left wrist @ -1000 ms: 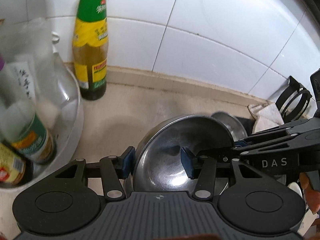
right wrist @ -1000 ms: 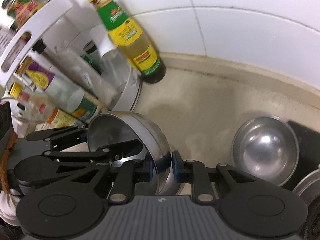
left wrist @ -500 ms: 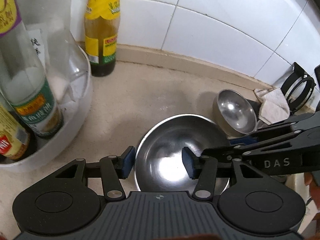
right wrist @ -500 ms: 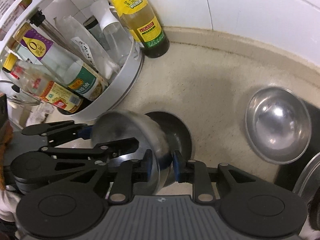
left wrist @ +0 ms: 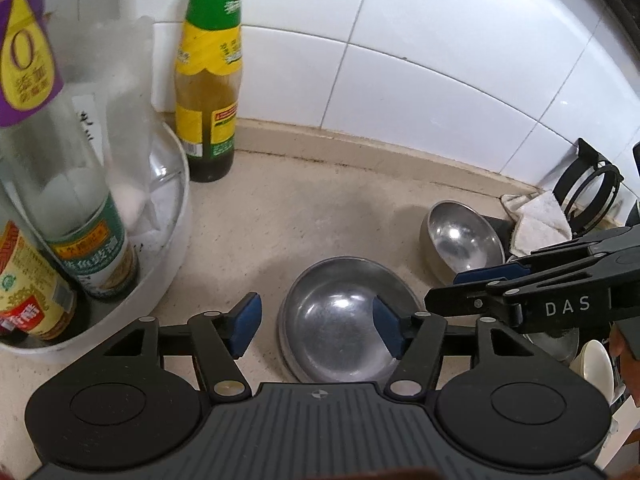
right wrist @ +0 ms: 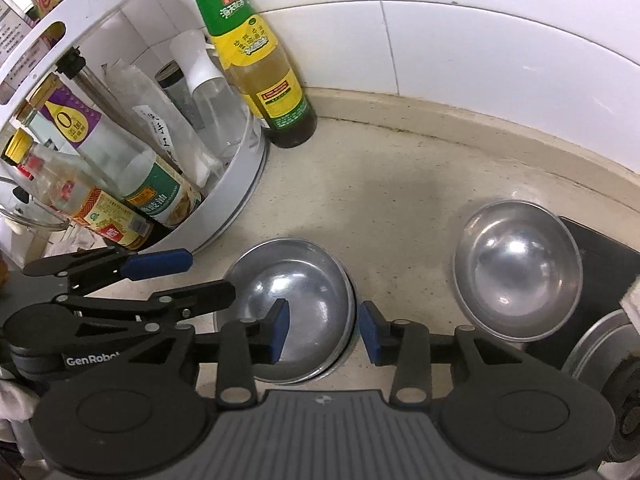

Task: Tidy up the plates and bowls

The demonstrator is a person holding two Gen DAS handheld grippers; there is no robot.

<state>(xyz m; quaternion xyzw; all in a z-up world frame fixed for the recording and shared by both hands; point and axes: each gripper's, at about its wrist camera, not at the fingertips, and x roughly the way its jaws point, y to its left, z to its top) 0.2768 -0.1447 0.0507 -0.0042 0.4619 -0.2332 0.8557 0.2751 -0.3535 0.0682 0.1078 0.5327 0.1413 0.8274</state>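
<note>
Near rim of steel bowl (left wrist: 340,320) hidden behind gripper body. Green-labelled bottle (left wrist: 208,80) cut off at top edge, cap unseen. White dish (left wrist: 598,368) at right edge mostly cut off. Rack bottles (left wrist: 24,80) blurred, small print unreadable. Round metal piece (right wrist: 600,344) partly hidden; kind unclear.

Black tongs (left wrist: 316,330), blue pads (left wrist: 245,326), "DAS" lettering
</note>
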